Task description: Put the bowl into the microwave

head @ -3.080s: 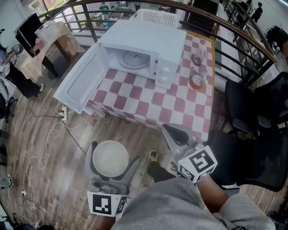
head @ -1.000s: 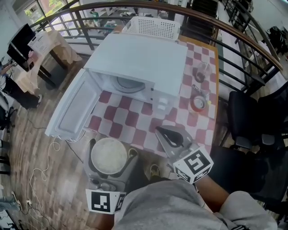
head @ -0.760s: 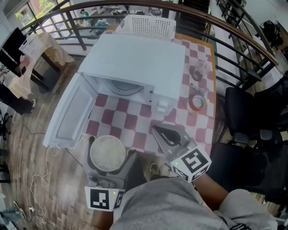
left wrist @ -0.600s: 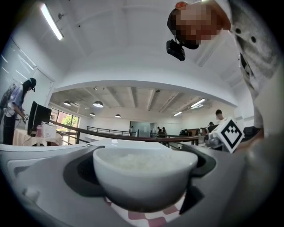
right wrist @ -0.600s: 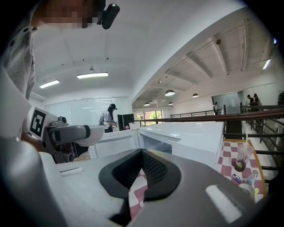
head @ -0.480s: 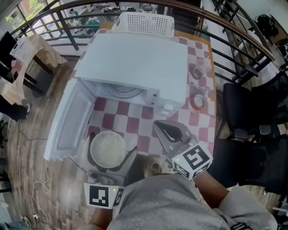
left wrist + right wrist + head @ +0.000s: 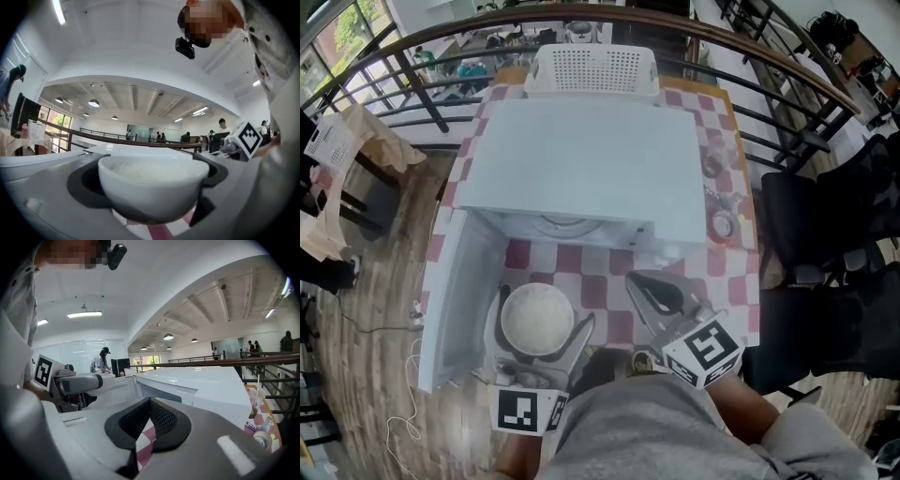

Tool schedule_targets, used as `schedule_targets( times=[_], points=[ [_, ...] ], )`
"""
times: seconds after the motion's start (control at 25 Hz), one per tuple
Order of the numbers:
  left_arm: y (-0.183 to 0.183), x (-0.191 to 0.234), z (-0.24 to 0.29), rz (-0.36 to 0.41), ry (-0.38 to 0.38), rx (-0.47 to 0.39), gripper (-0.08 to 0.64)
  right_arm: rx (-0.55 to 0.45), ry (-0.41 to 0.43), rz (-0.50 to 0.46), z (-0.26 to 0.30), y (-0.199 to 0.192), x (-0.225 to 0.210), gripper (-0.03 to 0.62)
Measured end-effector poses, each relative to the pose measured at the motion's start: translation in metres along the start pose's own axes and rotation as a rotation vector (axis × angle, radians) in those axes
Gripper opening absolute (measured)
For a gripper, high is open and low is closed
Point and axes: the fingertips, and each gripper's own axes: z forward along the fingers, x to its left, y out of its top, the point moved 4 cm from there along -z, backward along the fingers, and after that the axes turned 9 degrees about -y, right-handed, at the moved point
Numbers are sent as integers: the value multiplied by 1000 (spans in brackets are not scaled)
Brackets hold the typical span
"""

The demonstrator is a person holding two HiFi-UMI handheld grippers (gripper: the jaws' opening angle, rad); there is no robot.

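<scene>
Left gripper [image 7: 540, 323] jaws clamp the white bowl [image 7: 152, 185] by its sides, level so the rice-like fill doesn't spill. The bowl is over the desk [image 7: 614, 314] edge, in front of the microwave [image 7: 581, 169], door [image 7: 455, 300] swung open for loading. Right gripper [image 7: 149, 420] jaws pressed together, empty, held aside, probably to keep the path clear.
</scene>
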Motion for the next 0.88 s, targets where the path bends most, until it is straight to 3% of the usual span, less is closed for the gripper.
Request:
schedule_targets(
  times=[0.88],
  points=[
    [-61, 58, 67, -35, -135, 89, 545, 39, -93, 3, 40, -8, 18, -3]
  ],
)
